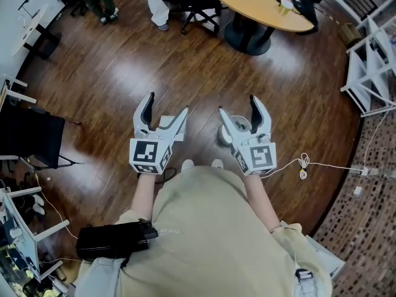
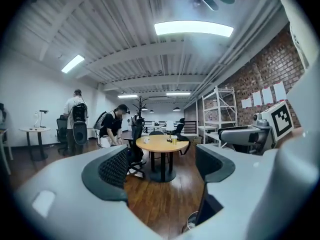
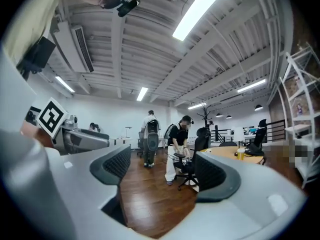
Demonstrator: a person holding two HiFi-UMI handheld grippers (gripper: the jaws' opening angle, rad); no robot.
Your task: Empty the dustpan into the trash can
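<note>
Gaping empty — left tongs (image 1: 166, 104), right tongs (image 1: 238, 105).

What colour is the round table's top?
The round table has a light tan wooden top, which shows best in the head view.

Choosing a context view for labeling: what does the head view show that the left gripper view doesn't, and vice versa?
Head view only: the wearer's torso, a black pouch at the hip, and a white cable lying on the floor.
Left gripper view only: the ceiling light and the white beamed ceiling around it.
Both: the round wooden table, the white shelf, the wood floor, the left gripper with its jaws apart and empty, and the right gripper. Neither shows a clear dustpan.
</note>
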